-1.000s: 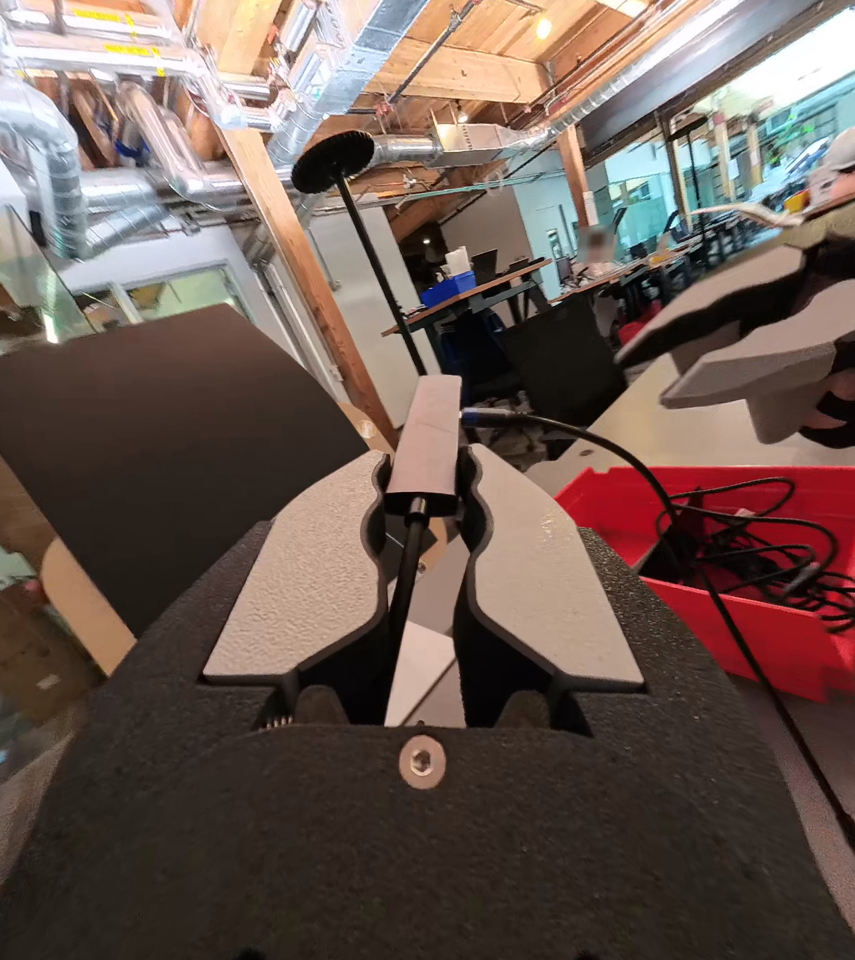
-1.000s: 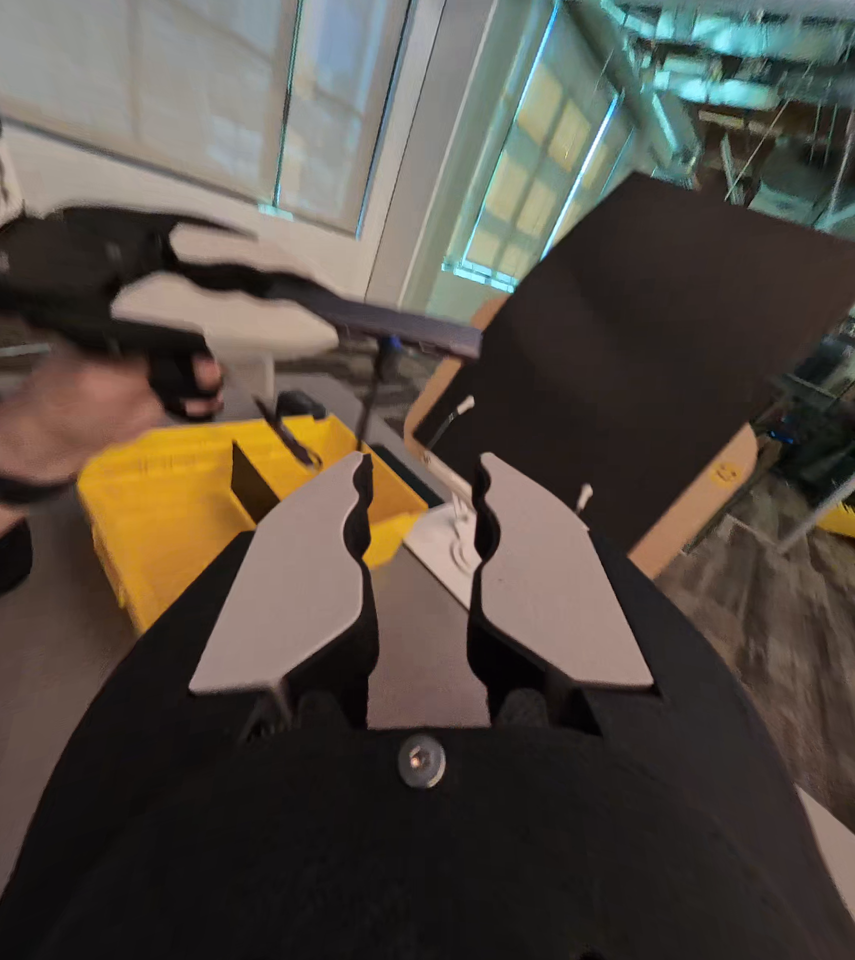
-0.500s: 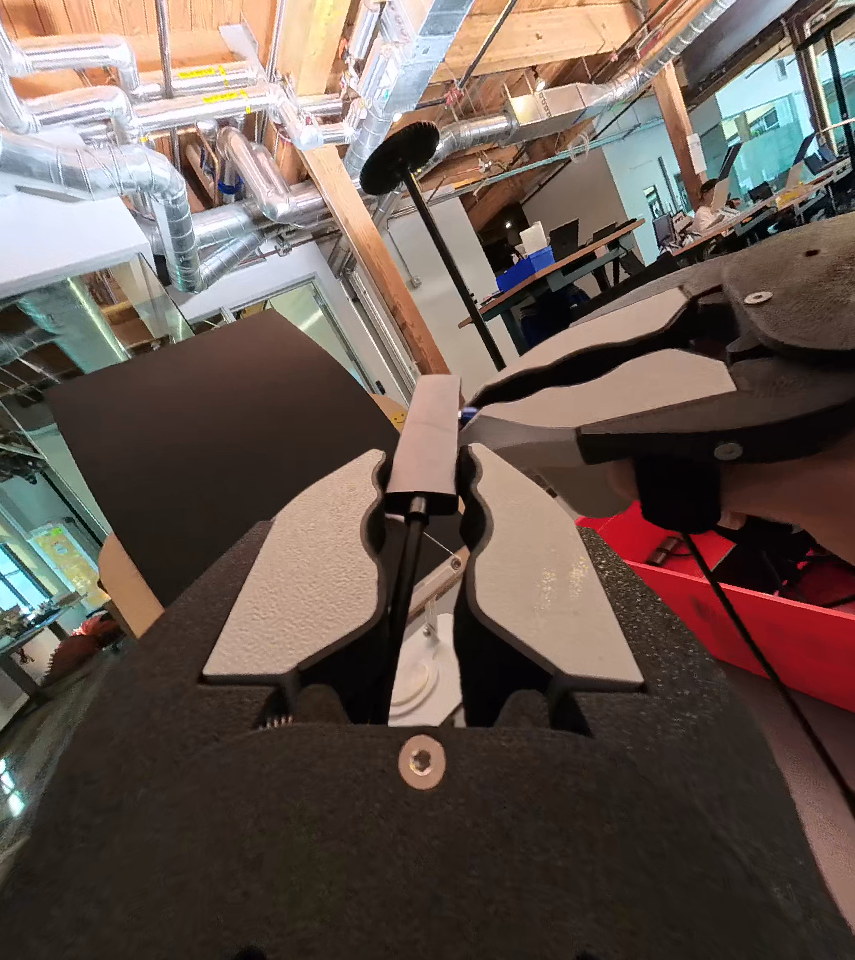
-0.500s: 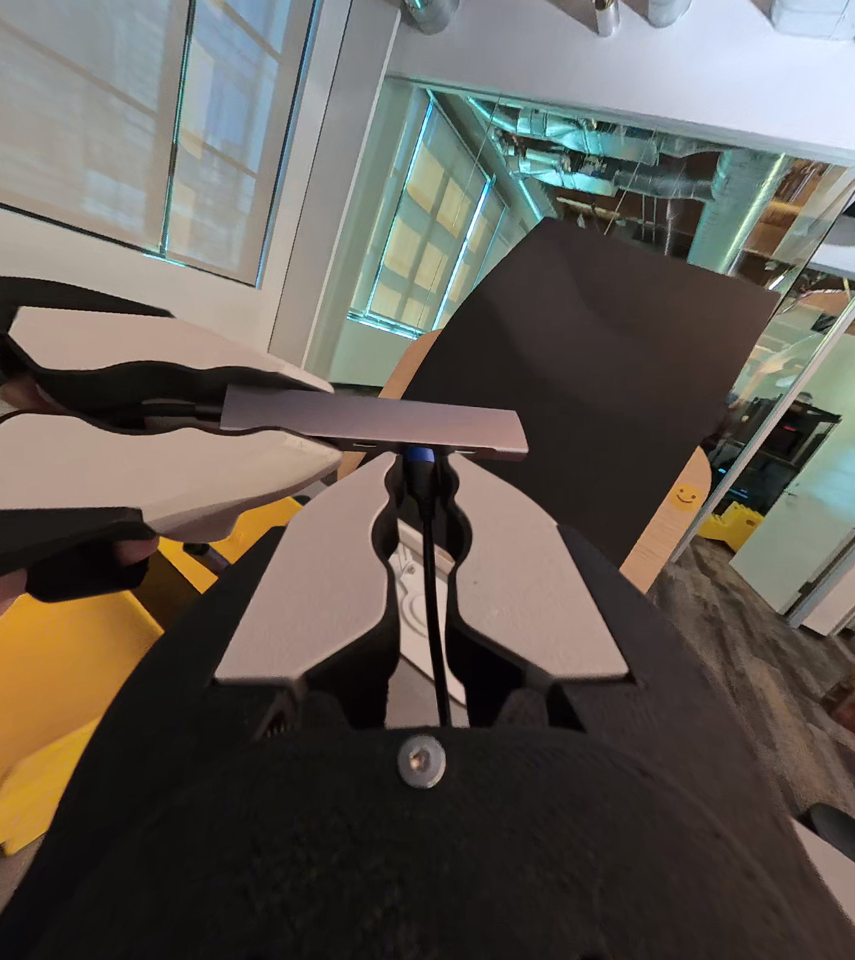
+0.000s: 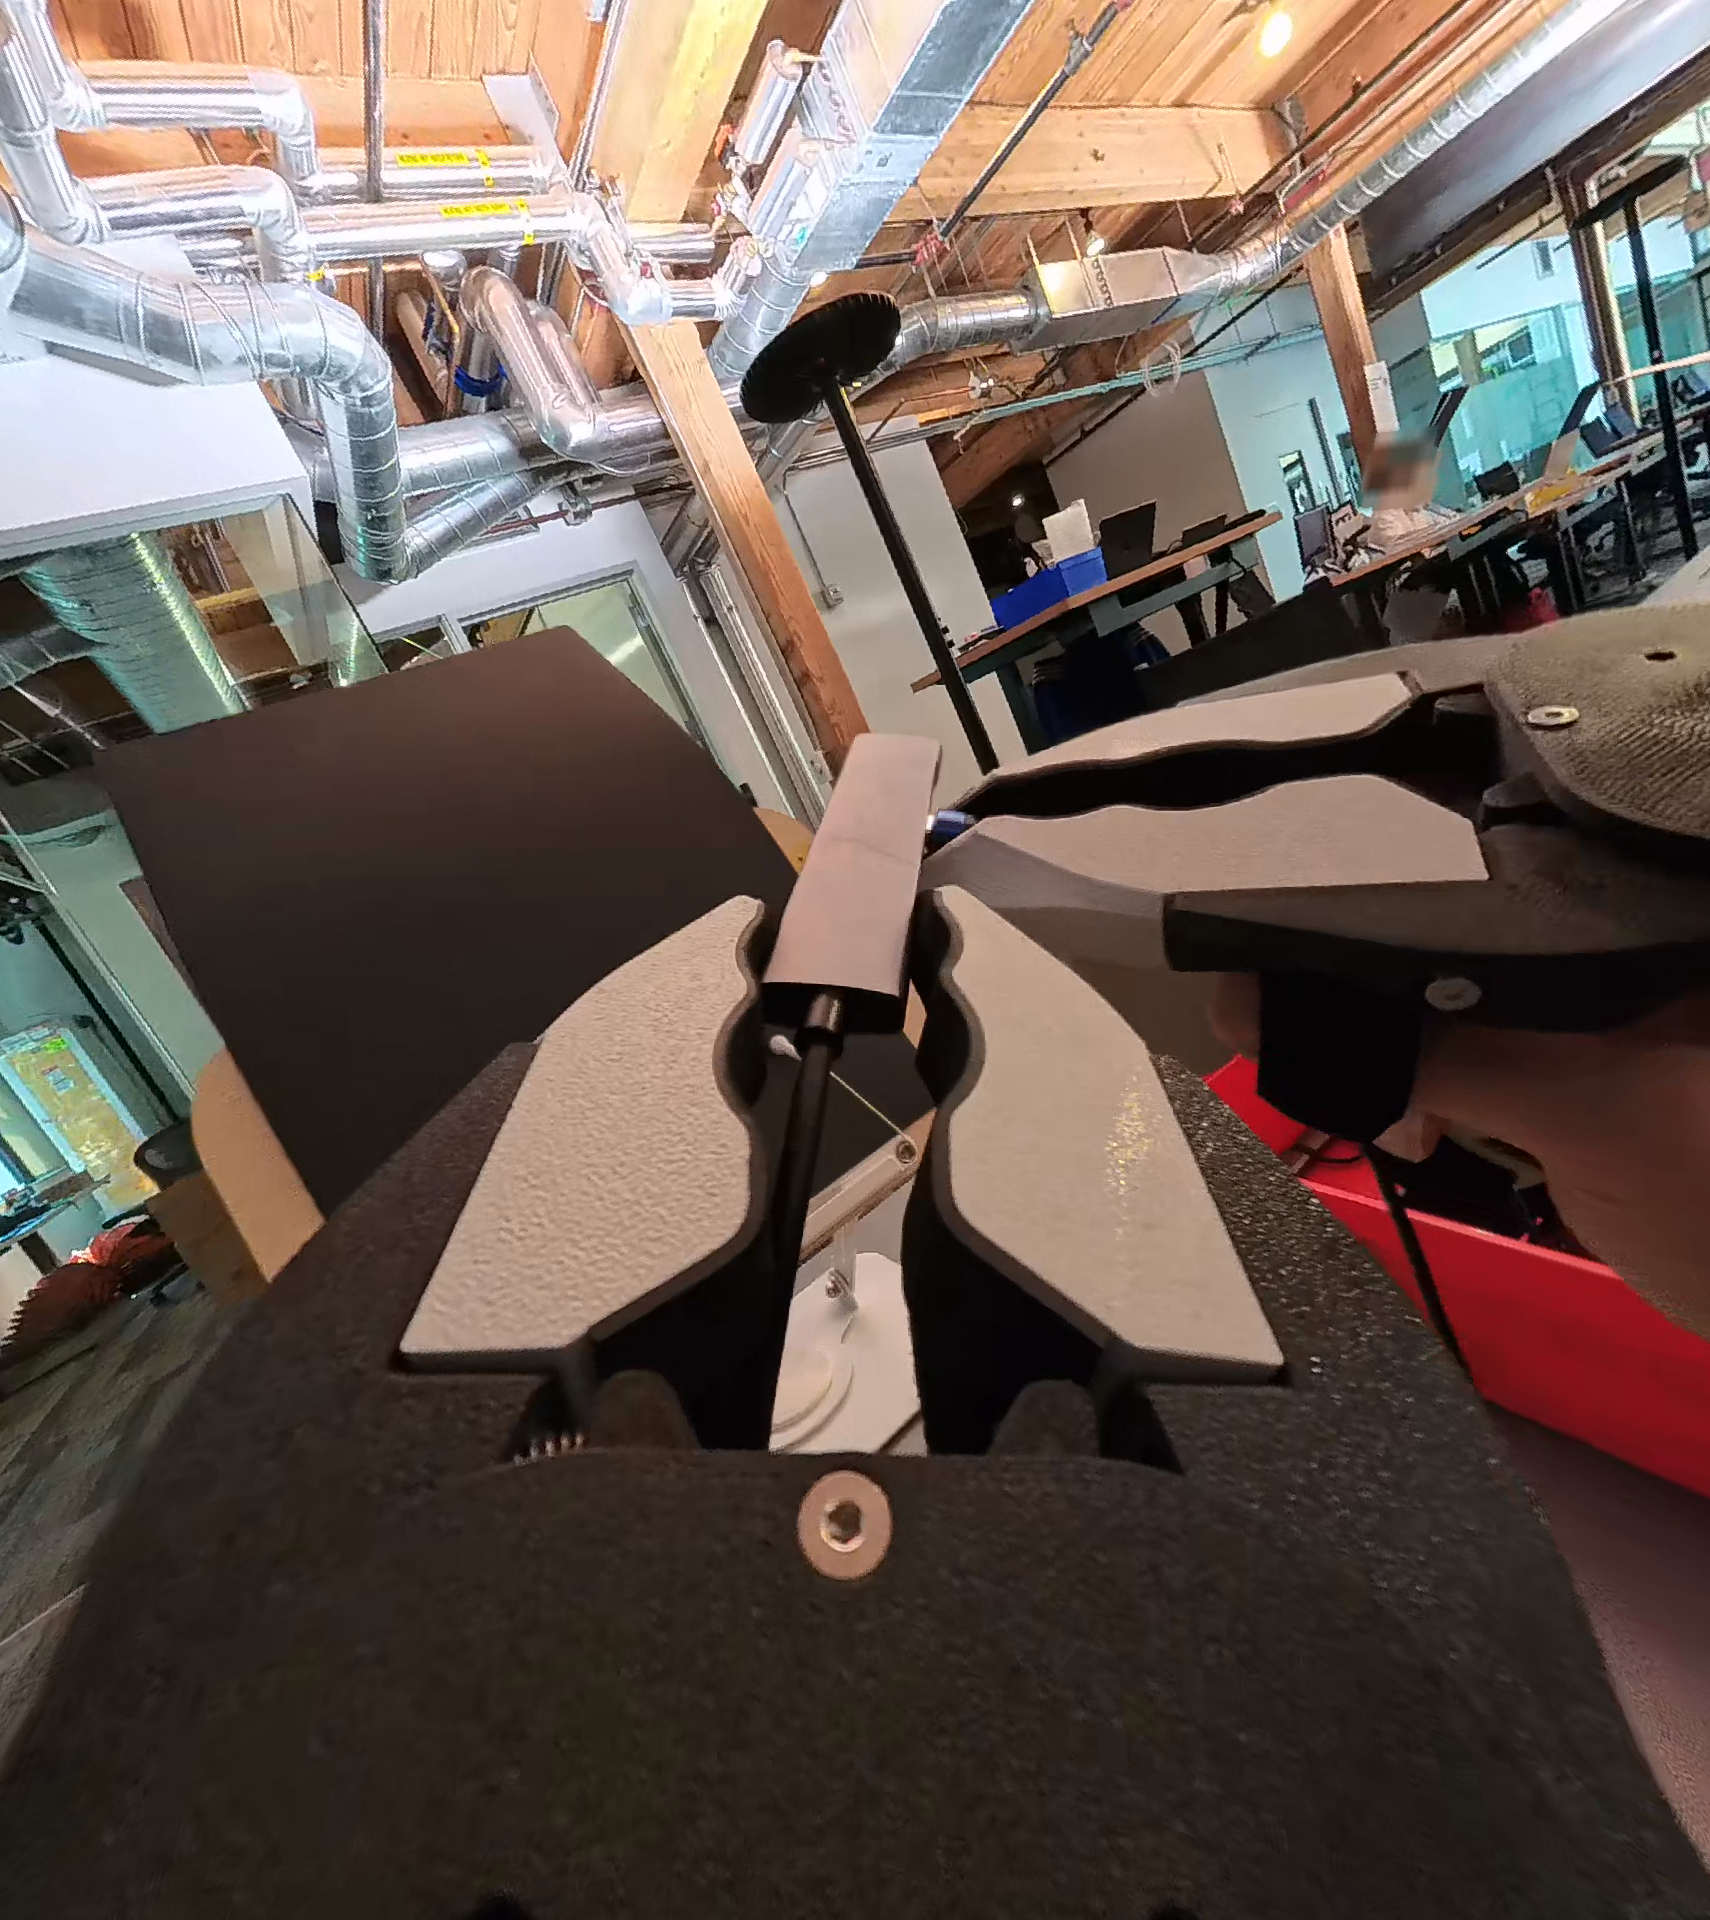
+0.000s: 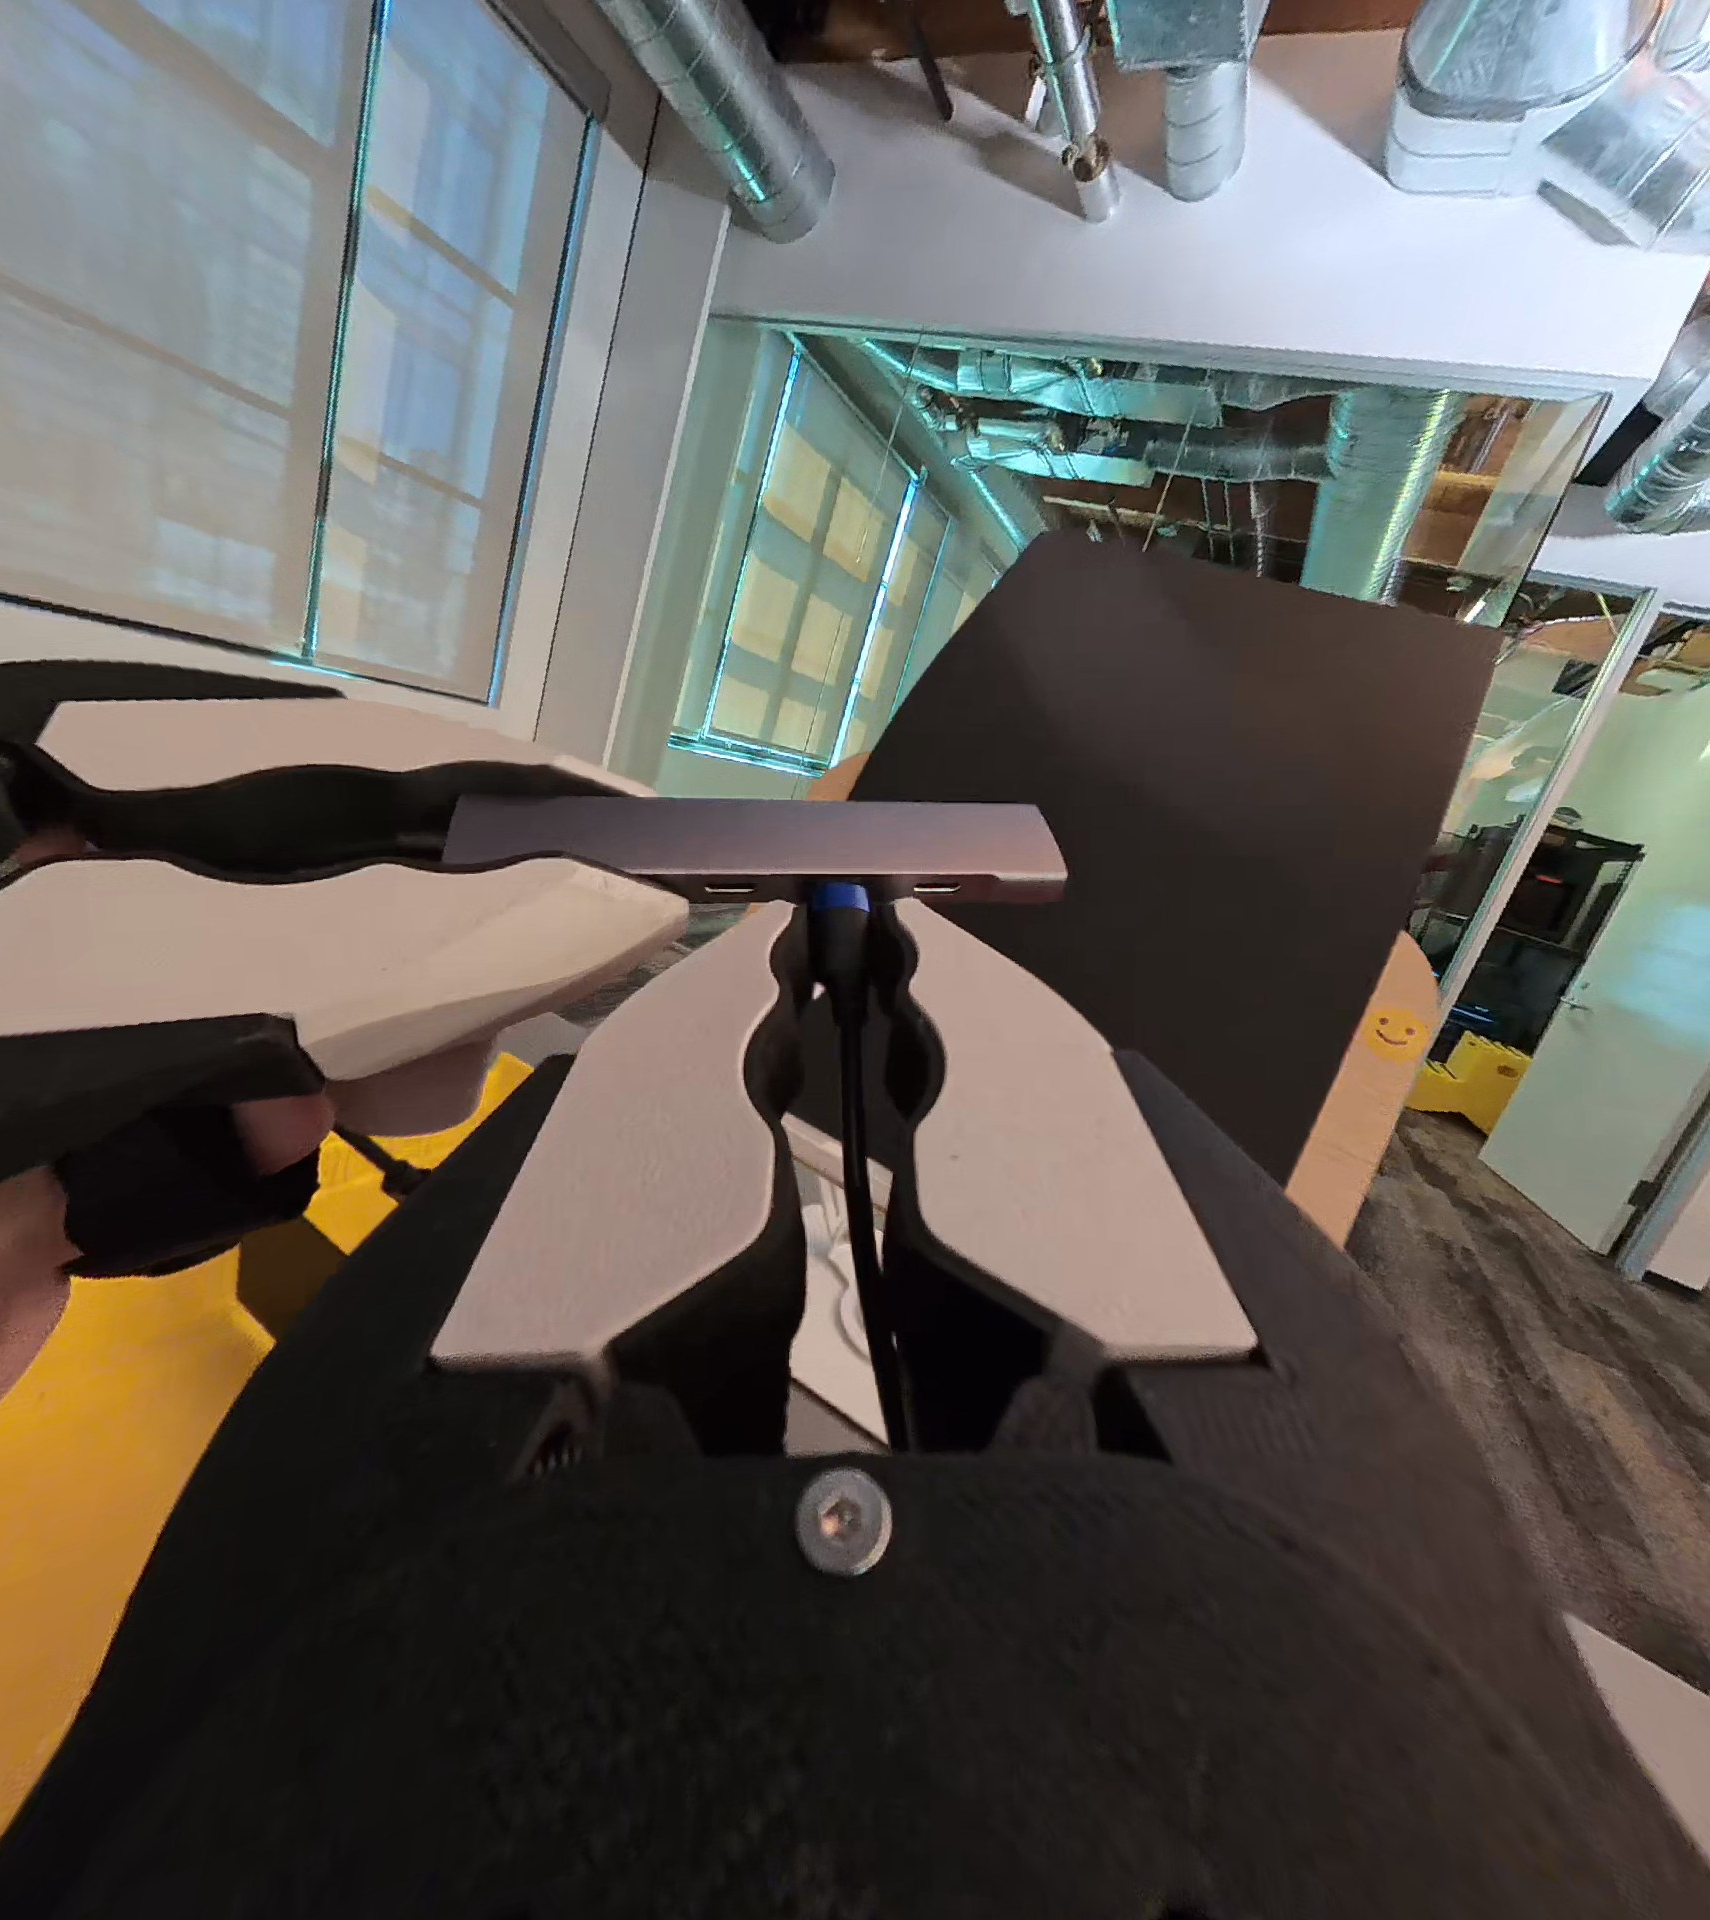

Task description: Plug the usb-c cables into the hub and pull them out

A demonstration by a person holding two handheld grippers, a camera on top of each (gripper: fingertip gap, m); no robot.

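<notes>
1. Grey jaws of the left gripper [image 5: 835,935] clamp the near end of the hub [image 5: 861,852], a slim grey bar held up in the air, its own black lead [image 5: 797,1122] trailing back between the fingers.
2. Over on the right gripper [image 6: 843,935], the jaws are pinched narrow on the usb-c cable [image 6: 856,1122] just behind its blue-collared plug [image 6: 838,900], and that plug sits in the middle port on the hub's [image 6: 757,840] side.
3. Two empty ports flank the plug, one on each side, close by.
4. From the left wrist view, the right gripper [image 5: 944,826] comes in from the right, tips touching the hub's edge, a hand [image 5: 1599,1174] behind it.
5. Below lies a red bin [image 5: 1557,1340]; the cable [image 5: 1412,1257] drops toward it. A yellow bin [image 6: 134,1382] shows under the left gripper [image 6: 560,862] in the right wrist view.
6. Behind the hub stands a black board [image 6: 1173,790]; the hub's far end hangs free in front of it.
7. Hub's long axis runs straight out from the left jaws, crossways to the right gripper; the plug enters square to it.
</notes>
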